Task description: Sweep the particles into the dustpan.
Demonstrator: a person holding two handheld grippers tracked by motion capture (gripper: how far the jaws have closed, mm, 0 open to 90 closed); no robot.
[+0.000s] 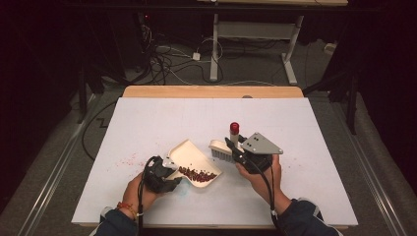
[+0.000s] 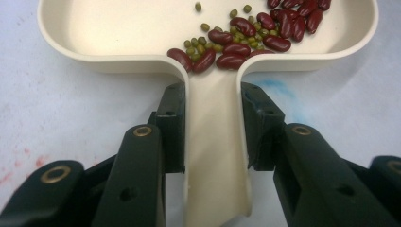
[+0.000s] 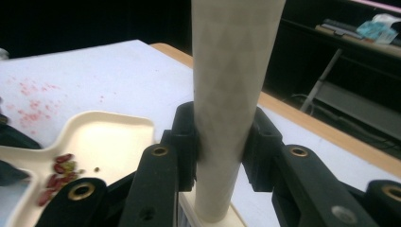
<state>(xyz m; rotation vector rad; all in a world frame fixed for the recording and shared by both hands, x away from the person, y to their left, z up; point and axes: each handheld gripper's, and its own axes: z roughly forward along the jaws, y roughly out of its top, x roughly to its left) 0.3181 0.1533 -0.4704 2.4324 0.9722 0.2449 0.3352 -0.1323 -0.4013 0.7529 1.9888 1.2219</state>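
Dark floor strewn with cables surrounds the white tabletop (image 1: 147, 123) in the high view. Near its front edge the left gripper (image 1: 164, 173) holds a cream plastic dustpan (image 1: 193, 158) by the handle, a pile of red kidney beans (image 1: 197, 173) lying along the pan's near wall. Just beside it, the right gripper (image 1: 239, 151) carries a cream hand brush with a red-tipped handle (image 1: 228, 142), bristles down on the tabletop.

From the left gripper view, the jaws pinch the dustpan's flat handle (image 2: 215, 156) on both sides; kidney beans (image 2: 265, 28) and small green mung beans (image 2: 203, 43) rest by the rim. The pan looks light and stiff, its smooth handle probably slippery, so a grip close to the tray suits it.

From the right gripper view, the jaws clamp the brush's round cream handle (image 3: 231, 94), upright. It seems rigid and light; its round section could twist.
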